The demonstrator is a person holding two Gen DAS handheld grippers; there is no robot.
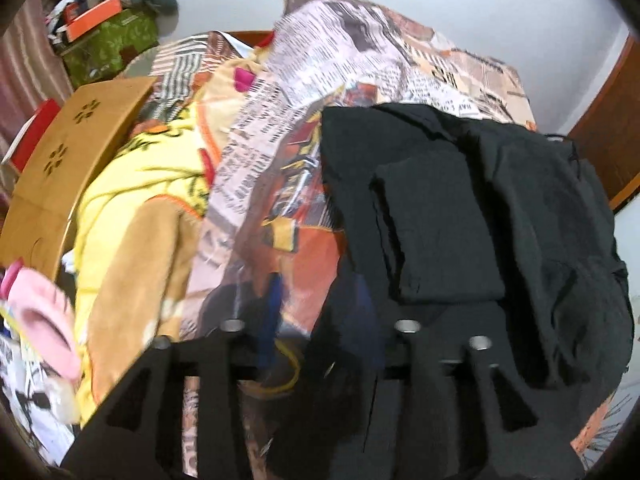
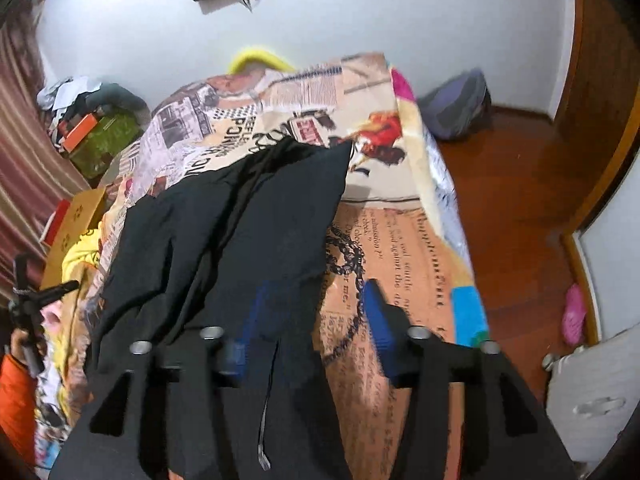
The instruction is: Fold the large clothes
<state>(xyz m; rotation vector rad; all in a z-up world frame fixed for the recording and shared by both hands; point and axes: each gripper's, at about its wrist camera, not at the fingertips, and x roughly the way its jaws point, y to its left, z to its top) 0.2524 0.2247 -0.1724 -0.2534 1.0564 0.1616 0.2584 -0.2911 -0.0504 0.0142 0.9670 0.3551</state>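
The black garment (image 1: pixel 480 208) lies partly folded on the bed's newsprint-patterned cover (image 1: pixel 304 80). The left gripper (image 1: pixel 320 304) and right gripper (image 2: pixel 308 312) hover over its near edge, jaws parted, gripping nothing.

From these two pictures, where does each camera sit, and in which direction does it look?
Left wrist: sits on the left gripper, looking steeply down along its open jaws at the black garment on the newspaper-print bedspread; yellow blanket and cardboard box to its left.
Right wrist: sits on the right gripper, looking down over the same garment toward the bed's far end; wooden floor to the right. The jaws are open. A hand shows at the left edge.
Shared: garment, bedspread, box, white wall.
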